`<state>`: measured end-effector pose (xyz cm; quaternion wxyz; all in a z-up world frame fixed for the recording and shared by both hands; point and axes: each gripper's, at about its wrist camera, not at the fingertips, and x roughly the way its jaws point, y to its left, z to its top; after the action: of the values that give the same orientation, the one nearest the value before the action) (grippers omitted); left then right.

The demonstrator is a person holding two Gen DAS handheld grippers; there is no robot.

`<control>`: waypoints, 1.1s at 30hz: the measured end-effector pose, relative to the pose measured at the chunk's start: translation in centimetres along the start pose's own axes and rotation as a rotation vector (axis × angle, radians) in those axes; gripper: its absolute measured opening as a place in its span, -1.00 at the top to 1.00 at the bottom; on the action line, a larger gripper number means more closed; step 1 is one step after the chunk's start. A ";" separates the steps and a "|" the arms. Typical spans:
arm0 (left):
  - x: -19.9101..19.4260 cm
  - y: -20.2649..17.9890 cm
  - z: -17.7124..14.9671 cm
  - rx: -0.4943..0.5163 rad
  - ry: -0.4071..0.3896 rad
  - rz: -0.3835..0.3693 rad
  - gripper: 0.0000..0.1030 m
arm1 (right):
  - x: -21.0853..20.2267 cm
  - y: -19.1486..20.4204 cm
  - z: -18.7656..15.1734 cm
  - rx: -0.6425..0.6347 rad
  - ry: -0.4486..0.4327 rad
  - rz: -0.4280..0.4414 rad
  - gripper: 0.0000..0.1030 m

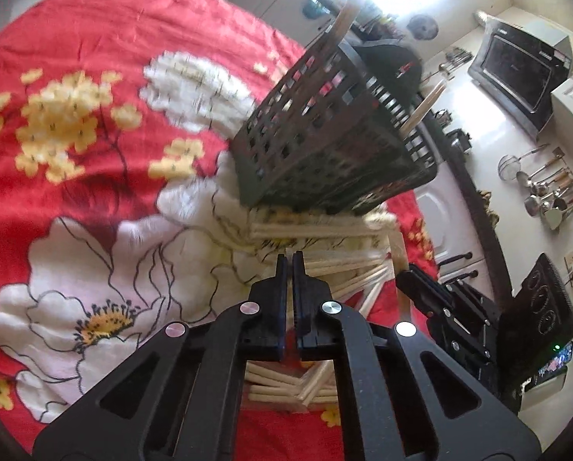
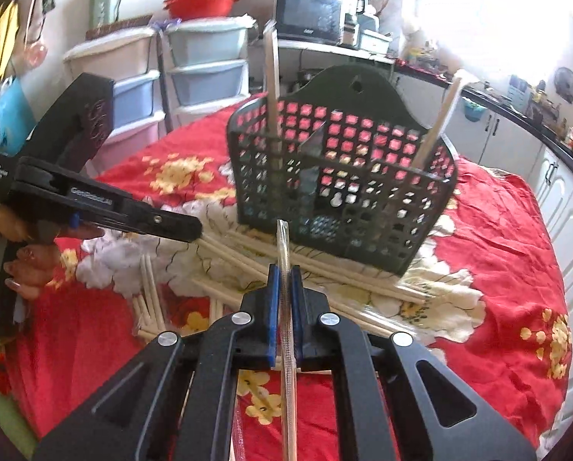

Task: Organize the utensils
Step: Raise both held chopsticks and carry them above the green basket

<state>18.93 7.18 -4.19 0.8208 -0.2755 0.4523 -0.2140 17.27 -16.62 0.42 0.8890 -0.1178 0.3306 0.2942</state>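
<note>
Only the right wrist view showed a catch: the right tongs point(image 2: 285, 274) were clamped on a clear-wrapped stick point(image 2: 286, 330) that ran back between the blue pads and poked out ahead at twelve o'clock. That view also caught the left tongs point(image 2: 194, 226) side-on at nine o'clock, with the person's hand point(image 2: 25, 253) behind them. The left wrist view told the other half: the left tongs point(image 1: 289, 259) were pressed fully together with nothing seen between them, and the right tongs point(image 1: 405, 280) sat at three o'clock beside a pale stick.

The basket point(image 2: 336, 176) was dark, gridded with square holes, with a rounded back plate and a hanging hole. It stood just past the tongs at twelve o'clock, and two sticks rose from it, one near each end. In the left view it looked tilted and blurred. Loose sticks point(image 2: 324, 269) lay scattered flat on the cloth between basket and tongs, pale and thin.

The bench wore a red cloth point(image 2: 497, 269) with white and yellow flowers. Around it were plastic drawers point(image 2: 205, 65) at eleven o'clock, a microwave point(image 2: 309, 11) at twelve, and white cabinets point(image 2: 555, 192) at three.
</note>
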 end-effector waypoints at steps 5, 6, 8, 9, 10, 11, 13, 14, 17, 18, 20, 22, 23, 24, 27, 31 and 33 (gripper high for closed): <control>-2.1 -1.5 0.7 0.036 -0.071 -0.016 1.00 | -1.7 -1.0 0.5 0.044 -0.057 -0.007 0.88; -2.5 -1.9 0.8 0.046 -0.085 -0.019 1.00 | -1.9 -1.1 0.6 0.050 -0.068 -0.008 0.88; -3.3 -2.9 1.0 0.075 -0.111 -0.023 1.00 | -2.4 -1.4 0.8 0.060 -0.089 -0.010 0.88; -3.5 -3.5 1.0 0.089 -0.122 -0.024 1.00 | -2.7 -1.6 0.9 0.066 -0.103 -0.011 0.88; -4.0 -4.2 1.1 0.107 -0.136 -0.028 1.00 | -3.1 -1.7 1.1 0.071 -0.114 -0.013 0.88; -4.3 -4.6 1.2 0.119 -0.146 -0.029 1.00 | -3.3 -1.8 1.2 0.074 -0.122 -0.014 0.88; -4.7 -5.8 1.3 0.152 -0.169 -0.027 1.00 | -4.0 -2.1 1.5 0.085 -0.145 -0.017 0.88; -5.1 -6.5 1.4 0.172 -0.187 -0.025 1.00 | -4.4 -2.2 1.6 0.089 -0.157 -0.020 0.88; -5.8 -7.8 1.4 0.208 -0.216 -0.025 1.00 | -5.2 -2.5 1.9 0.100 -0.181 -0.028 0.89; -6.0 -8.2 1.5 0.220 -0.223 -0.023 1.00 | -5.5 -2.6 2.0 0.107 -0.192 -0.031 0.89; -6.3 -9.1 1.5 0.248 -0.241 -0.013 1.00 | -6.0 -2.8 2.1 0.115 -0.208 -0.037 0.88; -6.6 -9.8 1.5 0.271 -0.258 -0.007 1.00 | -6.5 -2.9 2.2 0.121 -0.220 -0.043 0.88; -6.7 -10.0 1.5 0.277 -0.262 -0.007 1.00 | -6.7 -3.0 2.3 0.124 -0.226 -0.044 0.88; -6.8 -10.3 1.5 0.284 -0.266 -0.007 1.00 | -6.9 -3.1 2.4 0.129 -0.233 -0.046 0.88; -7.2 -11.2 1.4 0.315 -0.281 -0.003 1.00 | -7.5 -3.2 2.5 0.139 -0.253 -0.053 0.88; -7.7 -12.0 1.3 0.345 -0.301 -0.002 1.00 | -8.2 -3.3 2.7 0.146 -0.278 -0.058 0.88; -8.0 -12.6 1.3 0.361 -0.311 -0.006 1.00 | -8.6 -3.4 2.8 0.147 -0.289 -0.059 0.88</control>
<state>14.75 2.77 9.53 0.9160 -0.1553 0.2738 -0.2488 15.53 -22.02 8.27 0.9418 -0.0184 0.2162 0.2567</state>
